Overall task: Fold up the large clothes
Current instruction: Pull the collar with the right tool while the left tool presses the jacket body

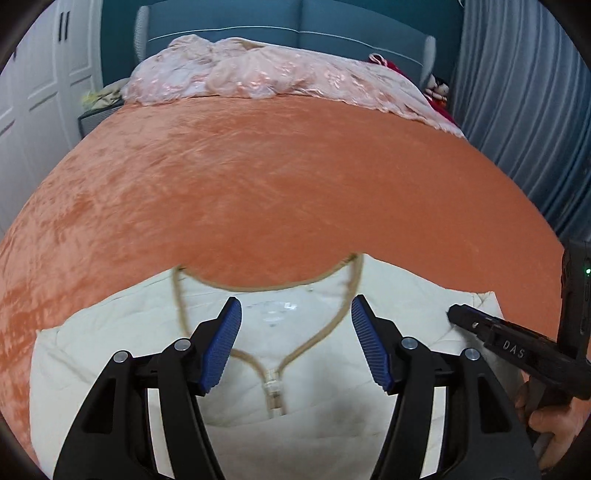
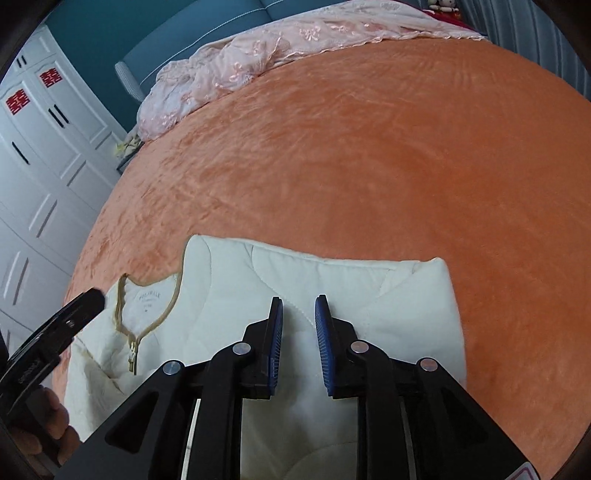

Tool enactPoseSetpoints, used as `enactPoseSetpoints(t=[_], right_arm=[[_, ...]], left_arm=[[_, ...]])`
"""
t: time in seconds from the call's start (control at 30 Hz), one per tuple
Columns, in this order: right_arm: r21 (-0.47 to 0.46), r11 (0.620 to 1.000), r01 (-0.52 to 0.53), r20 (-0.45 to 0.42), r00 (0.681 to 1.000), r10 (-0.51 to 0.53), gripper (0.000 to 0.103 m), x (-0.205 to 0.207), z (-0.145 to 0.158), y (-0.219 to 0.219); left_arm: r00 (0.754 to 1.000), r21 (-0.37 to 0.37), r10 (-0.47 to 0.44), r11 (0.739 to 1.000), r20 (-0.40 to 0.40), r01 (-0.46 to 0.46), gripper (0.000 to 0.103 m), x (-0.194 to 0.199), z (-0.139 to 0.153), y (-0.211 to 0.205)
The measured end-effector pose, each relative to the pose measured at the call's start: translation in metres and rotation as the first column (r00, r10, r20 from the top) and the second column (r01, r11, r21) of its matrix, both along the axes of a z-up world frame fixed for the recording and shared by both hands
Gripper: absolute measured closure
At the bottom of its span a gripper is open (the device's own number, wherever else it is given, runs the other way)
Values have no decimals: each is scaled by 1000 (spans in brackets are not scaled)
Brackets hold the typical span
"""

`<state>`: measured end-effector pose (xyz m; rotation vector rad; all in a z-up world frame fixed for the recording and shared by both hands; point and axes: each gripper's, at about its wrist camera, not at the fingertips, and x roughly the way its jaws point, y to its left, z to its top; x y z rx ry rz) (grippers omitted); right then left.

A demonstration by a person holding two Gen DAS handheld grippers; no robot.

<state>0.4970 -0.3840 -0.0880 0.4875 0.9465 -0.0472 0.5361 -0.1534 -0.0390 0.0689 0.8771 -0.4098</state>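
- Bedroom: bed with orange plush blanket (image 1: pixel 280 177), teal headboard (image 1: pixel 295 22), white wardrobe (image 2: pixel 44 155) on the left, grey curtain (image 1: pixel 524 110) on the right.
- Crumpled pink lace cover (image 1: pixel 258 74) heaped at the head of the bed, well apart from the garment.
- Cream quilted jacket (image 2: pixel 332 288) lies flat on the near part of the blanket, tan-trimmed neckline (image 1: pixel 273 286) pointing toward the headboard, zipper (image 1: pixel 273 395) closed below the V.
- In the right wrist view, a section of the jacket is folded over to the right of the collar, edge fairly straight.
- Left gripper (image 1: pixel 295 343): jaws stand wide apart above the collar and label area, nothing between the blue pads (image 1: pixel 221 347), no grip on the cloth.
- Right gripper (image 2: pixel 298 343): jaws parted by a narrow gap, over the folded panel; nothing visibly pinched, pads clear of the fabric.
- Right gripper also shows at the right edge of the left wrist view, tip over the jacket's shoulder; a person's hand (image 1: pixel 554 417) holds its handle.
- Left gripper's black tip shows at the left of the right wrist view, beside the collar.
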Motion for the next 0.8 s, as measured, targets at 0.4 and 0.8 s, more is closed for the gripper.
enactPoseSetpoints(t=[0.4,0.8], right_arm=[[-134,991,-14,19,1000,17,101,4,-24,20],[-178,984,13,65,998,-1,103,9,-35,21]], left_arm=[[995,72,50,996,-91,-43,42,15,-71,-46],[998,65,56,996,-10,-55,41,11,-81,-48]])
